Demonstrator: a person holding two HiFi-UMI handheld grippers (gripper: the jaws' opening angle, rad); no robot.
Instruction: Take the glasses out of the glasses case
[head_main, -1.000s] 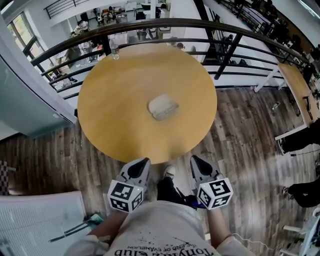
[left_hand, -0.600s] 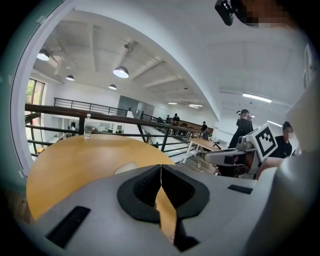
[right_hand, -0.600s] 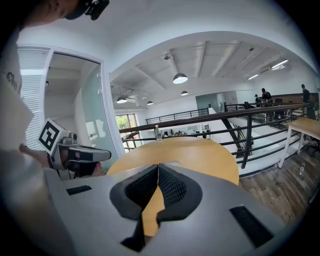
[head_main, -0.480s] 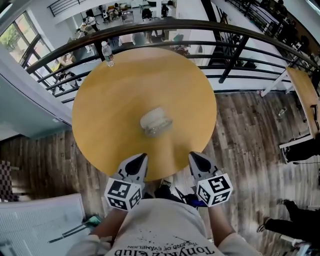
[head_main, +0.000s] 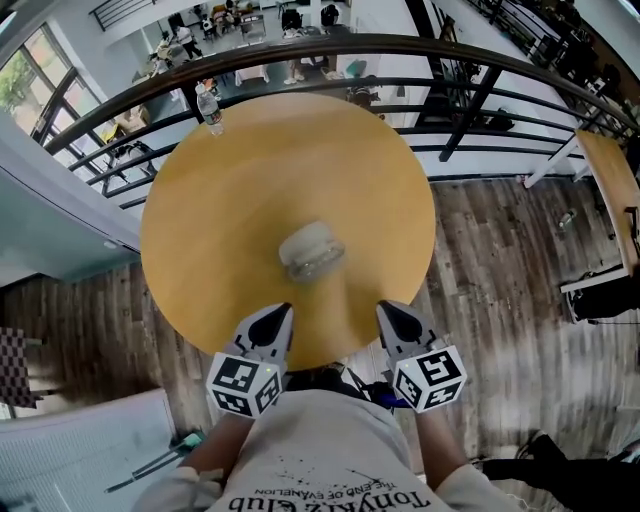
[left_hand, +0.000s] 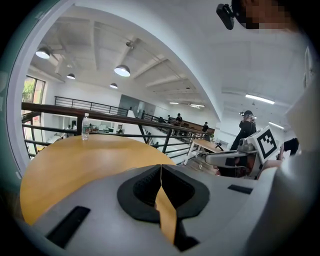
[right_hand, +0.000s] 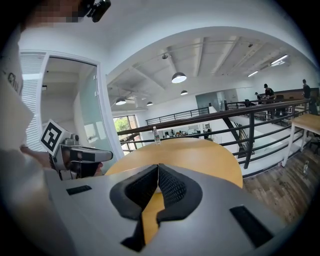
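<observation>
A pale grey glasses case (head_main: 311, 250) lies closed near the middle of the round wooden table (head_main: 220, 200). My left gripper (head_main: 281, 311) and right gripper (head_main: 386, 309) hover side by side at the table's near edge, short of the case, one to each side of it. Both are shut with nothing in them: the left gripper view has the left gripper (left_hand: 160, 168) with its dark pads pressed together, and the right gripper (right_hand: 158, 168) looks the same in its own view. Neither gripper view shows the case.
A water bottle (head_main: 209, 108) stands at the table's far left edge, also seen as the bottle (left_hand: 85, 126) and the bottle (right_hand: 155, 135). A dark metal railing (head_main: 300, 50) curves behind the table. A second wooden table (head_main: 605, 190) stands at the right.
The table and case have come closer and lower in the head view. Both grippers now reach over the table's near edge instead of hanging over the floor.
</observation>
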